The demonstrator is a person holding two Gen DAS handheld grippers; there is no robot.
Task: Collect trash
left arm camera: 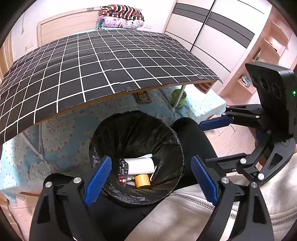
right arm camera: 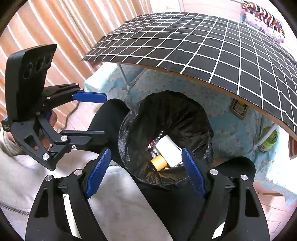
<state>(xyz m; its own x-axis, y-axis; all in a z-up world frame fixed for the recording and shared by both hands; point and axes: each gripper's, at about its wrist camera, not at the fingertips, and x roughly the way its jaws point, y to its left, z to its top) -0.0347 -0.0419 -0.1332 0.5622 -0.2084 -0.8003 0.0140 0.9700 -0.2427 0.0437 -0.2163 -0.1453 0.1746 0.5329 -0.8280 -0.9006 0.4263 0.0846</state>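
Both hand-held grippers, left and right, hang spread apart (nothing between) above the bin's rim.

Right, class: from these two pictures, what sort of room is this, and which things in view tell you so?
Most likely a bedroom in a home. A stack of folded bedding lies on a bed with a floral sheet, a sliding-door wardrobe stands behind, and curtains hang at one side.
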